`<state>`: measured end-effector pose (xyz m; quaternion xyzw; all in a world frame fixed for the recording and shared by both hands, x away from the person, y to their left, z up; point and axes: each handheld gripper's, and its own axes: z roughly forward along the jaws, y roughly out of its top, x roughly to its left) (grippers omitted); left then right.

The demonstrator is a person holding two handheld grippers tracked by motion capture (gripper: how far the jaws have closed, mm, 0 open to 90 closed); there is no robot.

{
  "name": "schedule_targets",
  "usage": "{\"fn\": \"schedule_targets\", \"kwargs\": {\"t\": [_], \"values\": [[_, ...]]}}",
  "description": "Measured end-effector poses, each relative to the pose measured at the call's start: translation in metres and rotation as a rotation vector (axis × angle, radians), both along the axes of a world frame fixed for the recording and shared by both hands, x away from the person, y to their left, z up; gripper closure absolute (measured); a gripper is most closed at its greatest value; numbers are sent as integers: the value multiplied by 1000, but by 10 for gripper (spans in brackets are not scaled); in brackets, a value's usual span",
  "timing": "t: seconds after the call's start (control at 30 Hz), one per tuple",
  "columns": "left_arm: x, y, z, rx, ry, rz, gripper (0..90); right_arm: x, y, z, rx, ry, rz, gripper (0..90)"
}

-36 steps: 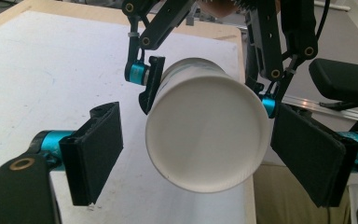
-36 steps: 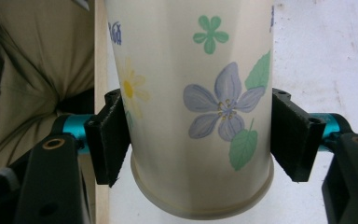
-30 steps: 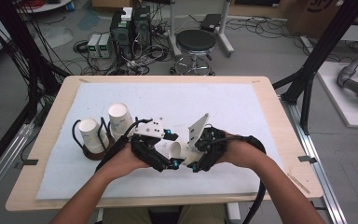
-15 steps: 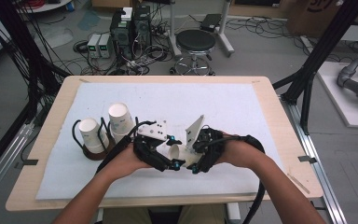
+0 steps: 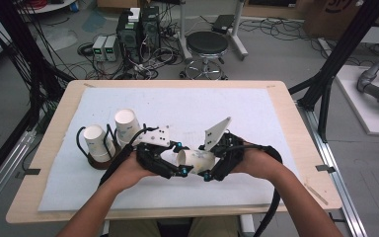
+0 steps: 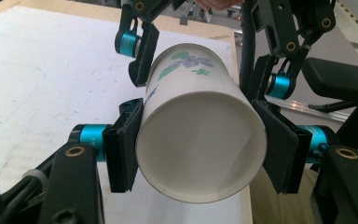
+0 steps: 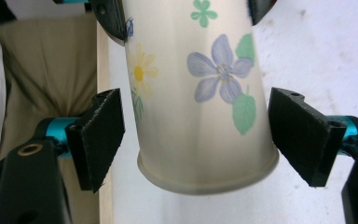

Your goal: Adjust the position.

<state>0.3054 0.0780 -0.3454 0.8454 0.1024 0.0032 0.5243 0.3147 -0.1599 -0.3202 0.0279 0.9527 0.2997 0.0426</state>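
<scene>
A white paper cup (image 5: 195, 159) printed with flowers lies on its side in the air just above the white mat, between both grippers. My left gripper (image 5: 175, 165) has just been closing and is now shut on the cup (image 6: 200, 140) near its open mouth, with both pads (image 6: 123, 149) pressed on the wall. My right gripper (image 5: 212, 169) has just been opening. Its pads (image 7: 98, 137) stand a little off either side of the cup's base end (image 7: 200, 107), with a gap on each side.
Two more white paper cups (image 5: 94, 140) (image 5: 127, 126) stand upright at the left on a dark round holder (image 5: 101, 163). A white mat (image 5: 256, 113) covers the wooden table (image 5: 303, 143). The near table edge runs just below the hands.
The left jaws have closed onto the cup's mouth end and the right jaws have spread off its base end. Both hands have stayed roughly where they were.
</scene>
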Motion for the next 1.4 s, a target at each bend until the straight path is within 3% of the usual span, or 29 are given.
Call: {"fn": "schedule_targets", "kwargs": {"t": [0.2,0.27,0.3,0.4,0.47,0.53,0.6,0.87,1.07,1.4], "values": [[-1,4,-2,-34,-3,-2,375,-2,-10,5,127,-2,-35,205],[-2,5,-2,-44,-4,0,375,-2,-16,5,199,7,-52,205],[-2,6,-3,-53,-6,0,375,-2,-16,5,199,7,-52,205],[-2,10,-5,-81,-6,10,374,-3,-21,5,262,15,-65,205],[-2,13,-7,-103,-3,24,374,-5,-26,4,308,-5,-84,205],[-2,16,-9,-117,-3,35,374,-6,-27,4,324,-10,-92,205],[-3,19,-10,-132,-2,43,374,-7,-31,1,404,-8,-115,204],[-6,29,-15,-180,-10,64,374,-8,-38,-7,496,0,-178,196],[-8,35,-18,-219,-12,71,374,-12,-43,-15,535,9,-201,196],[-11,39,-19,-243,-20,66,374,-12,-45,-31,559,58,-206,196]]}}
